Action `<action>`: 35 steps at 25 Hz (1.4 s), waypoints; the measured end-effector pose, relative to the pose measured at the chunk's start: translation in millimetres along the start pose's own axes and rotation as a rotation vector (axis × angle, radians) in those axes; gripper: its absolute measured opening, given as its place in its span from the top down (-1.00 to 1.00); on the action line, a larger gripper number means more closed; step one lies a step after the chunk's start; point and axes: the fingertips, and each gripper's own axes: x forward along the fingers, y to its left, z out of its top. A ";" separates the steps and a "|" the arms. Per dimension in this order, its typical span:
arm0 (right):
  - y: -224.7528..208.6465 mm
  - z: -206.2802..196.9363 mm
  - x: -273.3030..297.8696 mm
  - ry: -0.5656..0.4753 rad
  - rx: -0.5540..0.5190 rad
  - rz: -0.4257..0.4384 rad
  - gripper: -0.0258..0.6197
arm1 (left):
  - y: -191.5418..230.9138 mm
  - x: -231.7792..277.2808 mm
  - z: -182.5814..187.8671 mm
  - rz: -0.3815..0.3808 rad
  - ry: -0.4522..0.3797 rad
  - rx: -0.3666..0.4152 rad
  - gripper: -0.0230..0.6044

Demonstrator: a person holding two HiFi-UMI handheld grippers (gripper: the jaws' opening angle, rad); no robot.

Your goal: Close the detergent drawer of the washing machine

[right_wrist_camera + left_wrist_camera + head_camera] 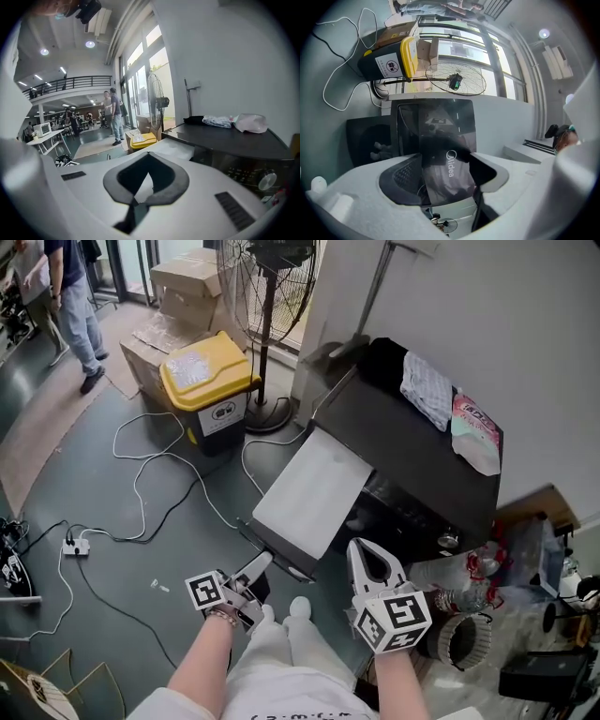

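Observation:
The dark washing machine (412, 442) stands against the wall, and its white door (314, 493) swings out towards me. I cannot make out the detergent drawer in any view. My left gripper (261, 566) is at the door's near lower corner. In the left gripper view its jaws stand apart on either side of the door's dark glossy edge (449, 168), which bears a logo, and they touch it. My right gripper (373, 563) hovers shut and empty in front of the control panel (412, 517), its fingertips meeting (150, 157).
Clothes (427, 390) and a pink bag (476, 432) lie on the machine's top. A yellow-lidded bin (208, 390), a standing fan (267, 296), boxes and loose white cables (141, 484) are to the left. Clutter (487, 615) sits to the right, and a person (75, 296) is far off.

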 end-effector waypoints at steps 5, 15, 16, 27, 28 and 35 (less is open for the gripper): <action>-2.9 0.1 2.3 -0.008 0.024 -0.022 0.95 | -1.8 0.2 -0.1 0.012 0.013 -0.006 -0.04; -25.5 11.8 4.4 -0.026 0.040 -0.040 0.95 | -7.4 7.0 0.8 0.030 -0.008 -0.001 -0.04; -27.7 12.1 5.3 -0.024 0.036 -0.037 0.95 | -7.0 8.5 1.3 0.033 -0.009 0.004 -0.04; -60.9 10.2 21.6 0.009 0.045 -0.021 0.95 | -7.8 30.8 7.7 0.041 -0.037 -0.004 -0.04; -63.9 9.6 23.6 0.013 0.048 -0.020 0.95 | -7.5 31.4 8.1 0.042 -0.041 -0.003 -0.04; -78.9 8.7 34.1 0.029 0.054 -0.007 0.95 | -6.3 41.1 10.7 0.044 -0.053 0.006 -0.05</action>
